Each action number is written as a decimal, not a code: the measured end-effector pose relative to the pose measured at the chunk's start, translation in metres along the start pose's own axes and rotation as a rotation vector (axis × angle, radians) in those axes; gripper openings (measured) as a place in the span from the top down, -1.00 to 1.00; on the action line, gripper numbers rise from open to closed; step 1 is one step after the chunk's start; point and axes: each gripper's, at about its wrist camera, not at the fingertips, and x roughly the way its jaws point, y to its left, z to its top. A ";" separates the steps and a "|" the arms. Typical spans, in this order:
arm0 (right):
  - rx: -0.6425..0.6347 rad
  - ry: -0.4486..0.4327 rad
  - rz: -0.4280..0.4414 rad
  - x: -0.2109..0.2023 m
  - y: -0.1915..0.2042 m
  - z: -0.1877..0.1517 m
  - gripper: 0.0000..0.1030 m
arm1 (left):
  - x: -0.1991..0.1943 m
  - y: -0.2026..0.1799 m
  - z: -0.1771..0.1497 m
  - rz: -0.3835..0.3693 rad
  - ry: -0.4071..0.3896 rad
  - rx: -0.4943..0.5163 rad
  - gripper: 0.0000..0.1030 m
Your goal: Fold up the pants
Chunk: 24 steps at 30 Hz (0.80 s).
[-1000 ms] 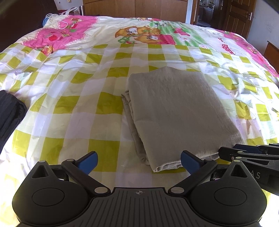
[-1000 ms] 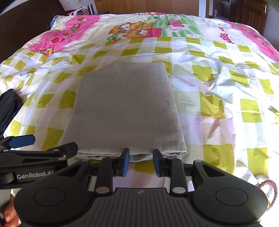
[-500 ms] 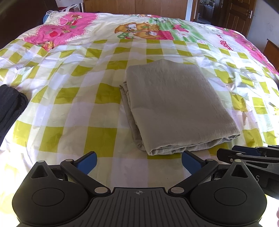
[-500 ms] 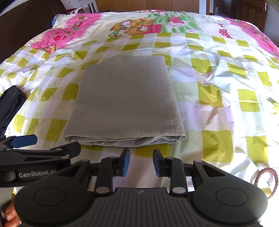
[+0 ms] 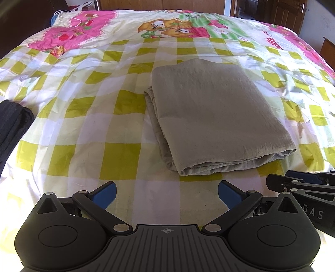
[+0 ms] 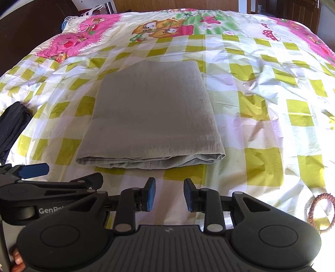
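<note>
The grey pants (image 5: 211, 117) lie folded into a neat rectangle on the checked bed sheet (image 5: 88, 129); they also show in the right wrist view (image 6: 150, 119). My left gripper (image 5: 167, 193) is wide open and empty, a little short of the fold's near left corner. My right gripper (image 6: 169, 194) is partly open and empty, just short of the fold's near edge. Each gripper shows at the side of the other's view: the right one (image 5: 301, 184) and the left one (image 6: 52, 182).
A dark folded garment (image 5: 12, 125) lies at the bed's left edge. A braided brown ring (image 6: 320, 213) lies on the sheet at the near right. White cords (image 5: 69, 17) lie at the far left corner. Wooden doors and furniture stand behind the bed.
Both grippers have drawn back from the folded pants toward the near edge of the bed. The pants lie still, now farther away in both views. The jaws have kept their openings.
</note>
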 end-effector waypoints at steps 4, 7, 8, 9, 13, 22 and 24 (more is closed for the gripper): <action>0.002 0.003 -0.003 0.002 0.001 0.000 0.16 | 0.003 -0.002 0.002 0.007 0.001 0.024 -1.00; 0.006 0.001 0.002 0.003 0.001 0.001 0.16 | 0.005 -0.001 0.002 0.000 0.006 0.016 -1.00; 0.008 0.001 0.004 0.003 0.001 0.001 0.16 | 0.006 0.000 0.002 -0.002 0.008 0.013 -1.00; 0.008 0.002 0.006 0.004 0.002 0.001 0.16 | 0.008 0.000 0.001 -0.003 0.010 0.009 -1.00; 0.012 0.011 0.007 0.008 0.003 -0.001 0.16 | 0.012 -0.001 0.001 0.019 0.019 0.022 -1.00; 0.025 0.017 0.007 0.010 0.000 -0.001 0.16 | 0.015 -0.006 0.003 0.032 0.028 0.039 -0.99; 0.027 0.015 0.006 0.010 0.000 -0.001 0.16 | 0.015 -0.007 0.004 0.034 0.022 0.045 -0.99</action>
